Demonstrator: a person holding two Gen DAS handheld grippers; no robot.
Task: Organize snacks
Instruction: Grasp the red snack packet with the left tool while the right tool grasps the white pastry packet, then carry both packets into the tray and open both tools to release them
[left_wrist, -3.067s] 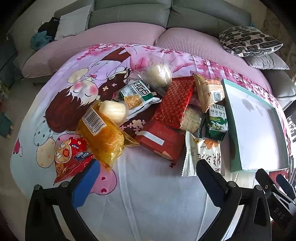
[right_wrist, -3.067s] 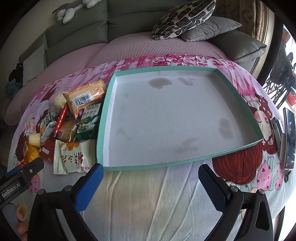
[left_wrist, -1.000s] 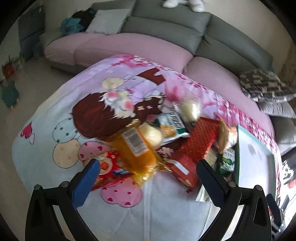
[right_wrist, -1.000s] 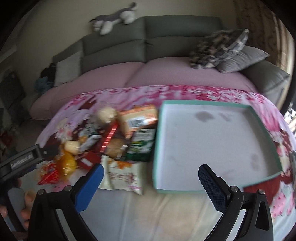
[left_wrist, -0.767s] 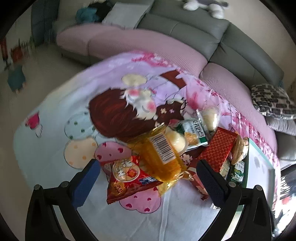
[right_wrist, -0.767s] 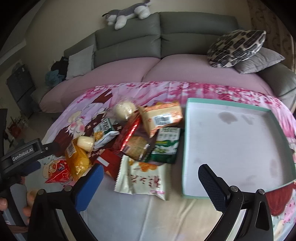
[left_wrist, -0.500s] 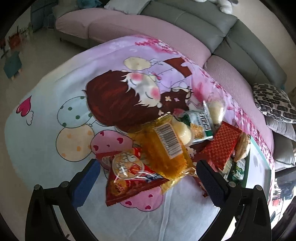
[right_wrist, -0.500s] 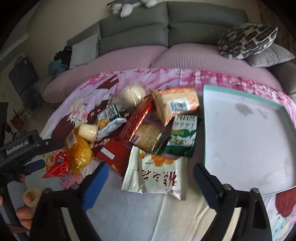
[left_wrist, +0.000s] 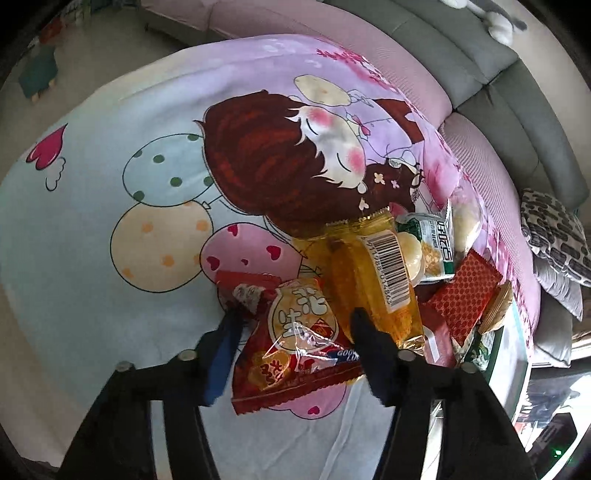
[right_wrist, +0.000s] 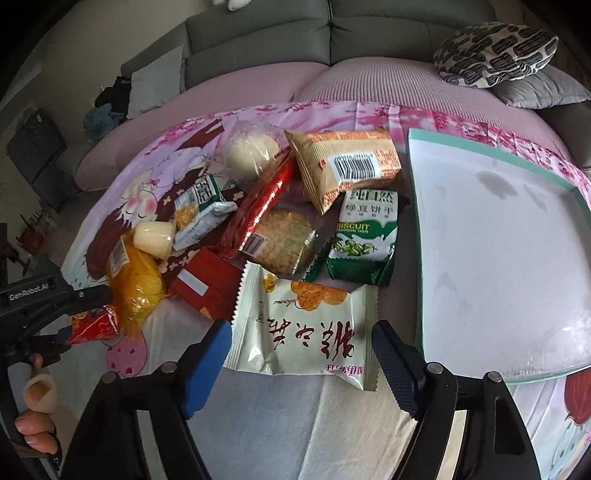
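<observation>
Both grippers have dropped: left gripper (left_wrist: 295, 325) jaws closing around the light, crinkly red peanut packet (left_wrist: 291, 343); right gripper (right_wrist: 301, 341) jaws closing, straddling the white snack bag (right_wrist: 306, 332) untouched.

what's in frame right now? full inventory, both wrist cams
peanut bag: 1, red, near left of pile, between left jaws
yellow pack: 1, orange-yellow, barcode up, beside peanut bag
jelly cup: 1, cream, on yellow pack's far end
white pack: 1, white, pile front, between right jaws
green biscuit pack: 1, beside tray
tan pack: 1, barcode up, far side
round cracker: 1, clear wrap, pile middle
red box: 1, left of white pack
bun: 1, pale, clear bag, far side
tray: 1, teal rim, empty, right
sheet: 1, cartoon print, under all
left gripper: closing around peanut bag
right gripper: closing around white pack
hand: 1, holds left gripper
</observation>
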